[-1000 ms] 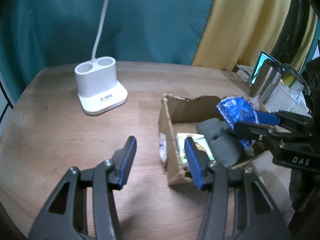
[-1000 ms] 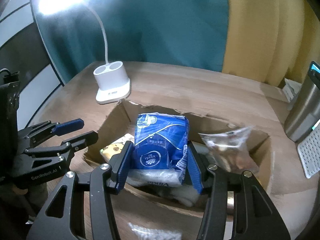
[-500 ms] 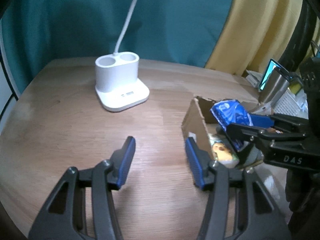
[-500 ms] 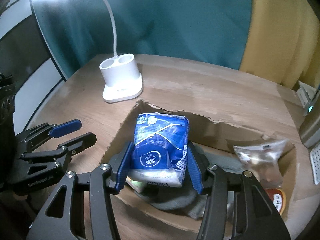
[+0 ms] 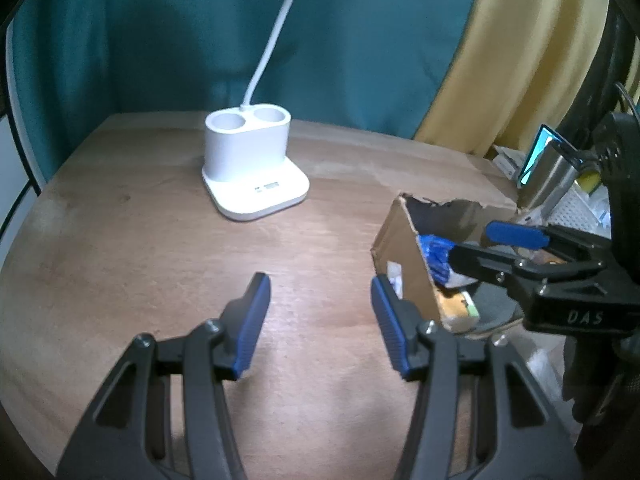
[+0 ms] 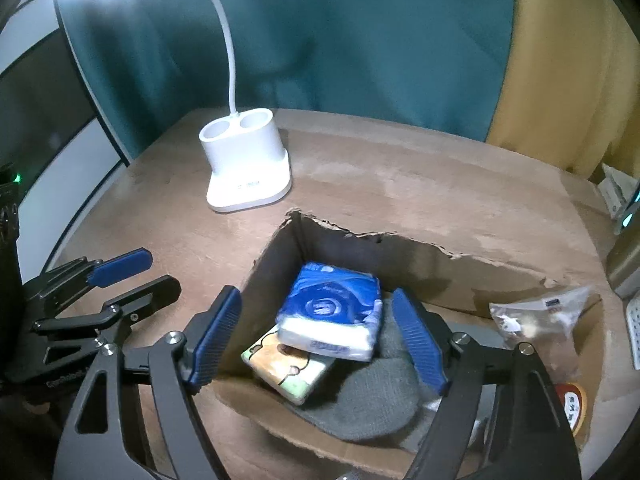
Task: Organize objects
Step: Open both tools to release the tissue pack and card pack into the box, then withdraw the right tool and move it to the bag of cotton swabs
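A torn cardboard box (image 6: 376,252) stands on the wooden table. Inside lie a blue tissue pack (image 6: 332,316), a yellow-green packet (image 6: 288,372) under it, a grey knitted item (image 6: 368,404) and a clear snack bag (image 6: 536,320). My right gripper (image 6: 316,332) is open over the box, its pads either side of the blue pack and apart from it. My left gripper (image 5: 320,320) is open and empty above bare table, left of the box (image 5: 404,256). The blue pack (image 5: 436,252) shows partly in the left wrist view.
A white desk lamp base (image 5: 252,172) with two cups stands behind the box, also in the right wrist view (image 6: 244,164). A steel tumbler (image 5: 548,176) and a white perforated basket (image 5: 580,212) are at the right. Teal and yellow curtains hang behind the table.
My right gripper has opened and let the blue tissue pack drop into the box onto the yellow-green packet. My left gripper has drawn back to the left, away from the box.
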`<move>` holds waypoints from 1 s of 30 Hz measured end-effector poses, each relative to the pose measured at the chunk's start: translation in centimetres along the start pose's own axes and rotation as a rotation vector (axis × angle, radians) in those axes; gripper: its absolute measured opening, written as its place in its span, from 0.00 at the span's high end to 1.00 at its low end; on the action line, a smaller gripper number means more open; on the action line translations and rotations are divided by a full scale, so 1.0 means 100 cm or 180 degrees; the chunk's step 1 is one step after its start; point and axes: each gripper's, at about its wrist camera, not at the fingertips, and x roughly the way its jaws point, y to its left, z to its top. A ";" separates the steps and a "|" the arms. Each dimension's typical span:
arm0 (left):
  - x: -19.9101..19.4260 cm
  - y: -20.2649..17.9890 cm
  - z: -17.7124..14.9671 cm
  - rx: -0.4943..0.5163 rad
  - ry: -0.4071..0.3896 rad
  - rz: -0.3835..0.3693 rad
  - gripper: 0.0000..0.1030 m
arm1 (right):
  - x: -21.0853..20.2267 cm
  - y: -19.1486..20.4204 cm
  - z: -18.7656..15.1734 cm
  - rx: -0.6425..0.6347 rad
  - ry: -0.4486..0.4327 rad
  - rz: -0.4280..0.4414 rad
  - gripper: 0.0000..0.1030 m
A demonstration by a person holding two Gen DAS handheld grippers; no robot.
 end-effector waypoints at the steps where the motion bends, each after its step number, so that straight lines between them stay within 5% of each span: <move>1: -0.001 -0.001 -0.001 0.0004 -0.0007 -0.0006 0.47 | -0.002 0.000 -0.001 -0.0003 -0.0007 -0.0012 0.22; 30: -0.044 -0.080 -0.041 0.0322 -0.0130 -0.0143 0.46 | -0.093 -0.041 -0.081 0.0207 -0.0220 -0.0255 0.22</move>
